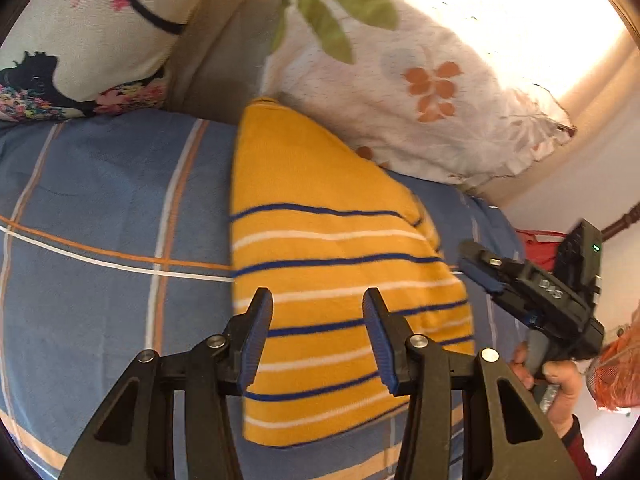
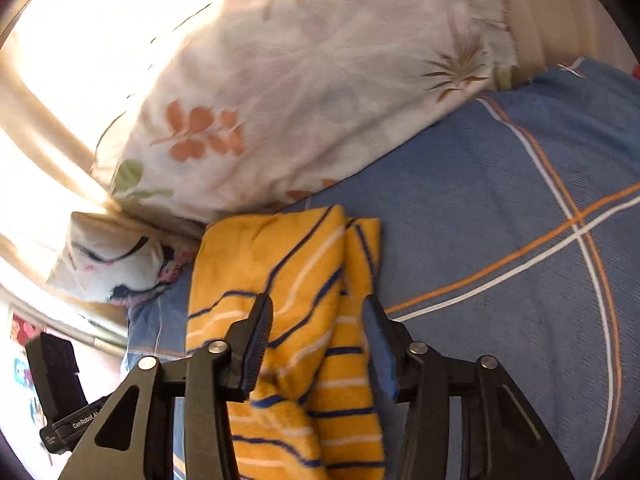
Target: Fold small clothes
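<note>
Two grippers hang over one yellow garment point(image 1: 340, 280) with blue and white stripes, which lies on a blue bedsheet point(image 1: 112, 208) crossed by orange and white lines. In the left wrist view, our left gripper point(image 1: 318, 340) has its jaws apart with nothing between them; the garment lies below and ahead of them, its folded body filling the gap in the view. Whether the fingertips touch the cloth we cannot tell. In the same view our right gripper point(image 1: 480, 276) shows at the garment's right edge, held by a hand point(image 1: 556, 380) in a dark red sleeve.

From the right wrist view, the right gripper point(image 2: 318, 340) also has its jaws apart, holding nothing, and the garment point(image 2: 288, 320) runs between them as a bunched double layer with a fold down its middle.

We see no containers. A white pillow with orange flowers point(image 1: 408, 92) lies just beyond the garment's far tip, and a second pillow with a dark print point(image 1: 80, 40) sits farther left against the headboard.

Strong sunlight washes out the far side of the bed, and an orange and red heap point(image 1: 616, 372) at the right edge is cut off and unclear.
</note>
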Tool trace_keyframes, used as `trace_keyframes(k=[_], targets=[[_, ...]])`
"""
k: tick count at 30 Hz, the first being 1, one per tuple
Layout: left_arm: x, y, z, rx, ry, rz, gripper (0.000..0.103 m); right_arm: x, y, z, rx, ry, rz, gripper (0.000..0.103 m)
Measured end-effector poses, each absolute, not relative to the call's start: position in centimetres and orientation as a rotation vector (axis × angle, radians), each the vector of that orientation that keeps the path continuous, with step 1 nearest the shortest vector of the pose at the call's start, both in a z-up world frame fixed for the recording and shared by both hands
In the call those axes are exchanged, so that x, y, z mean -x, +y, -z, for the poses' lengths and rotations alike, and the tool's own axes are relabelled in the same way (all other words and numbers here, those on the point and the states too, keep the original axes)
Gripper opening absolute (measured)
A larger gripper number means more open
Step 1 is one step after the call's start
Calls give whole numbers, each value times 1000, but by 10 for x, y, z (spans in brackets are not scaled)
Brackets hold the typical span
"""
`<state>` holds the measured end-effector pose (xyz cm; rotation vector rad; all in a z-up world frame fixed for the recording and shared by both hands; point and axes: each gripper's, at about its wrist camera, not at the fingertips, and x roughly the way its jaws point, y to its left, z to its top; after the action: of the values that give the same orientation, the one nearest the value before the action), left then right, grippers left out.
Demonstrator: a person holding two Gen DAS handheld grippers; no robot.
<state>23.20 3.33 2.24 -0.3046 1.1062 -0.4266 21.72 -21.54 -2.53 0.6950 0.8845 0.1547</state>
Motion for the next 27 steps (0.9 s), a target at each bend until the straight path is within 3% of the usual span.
trace_keyframes(k=[4,5,6,11,15,19,27], targets=[[-225,20,-11,266,1130,498,46,-241,-195,33,-622,966,-131,54],[-224,16,-7,250,1142,507,46,-249,-193,37,-627,989,-138,47],[-222,11,-5,234,1148,511,46,-257,-192,41,-648,1011,-146,21],[-216,5,1,192,1150,548,48,-259,-196,27,-593,989,-131,10],[-217,-2,13,189,1186,572,49,-274,-185,35,-423,1062,-25,10],[-219,-5,19,185,1199,614,62,-285,-157,41,-235,1109,30,11],[-231,1,18,233,1229,678,66,-228,-156,-18,-367,962,50,13]])
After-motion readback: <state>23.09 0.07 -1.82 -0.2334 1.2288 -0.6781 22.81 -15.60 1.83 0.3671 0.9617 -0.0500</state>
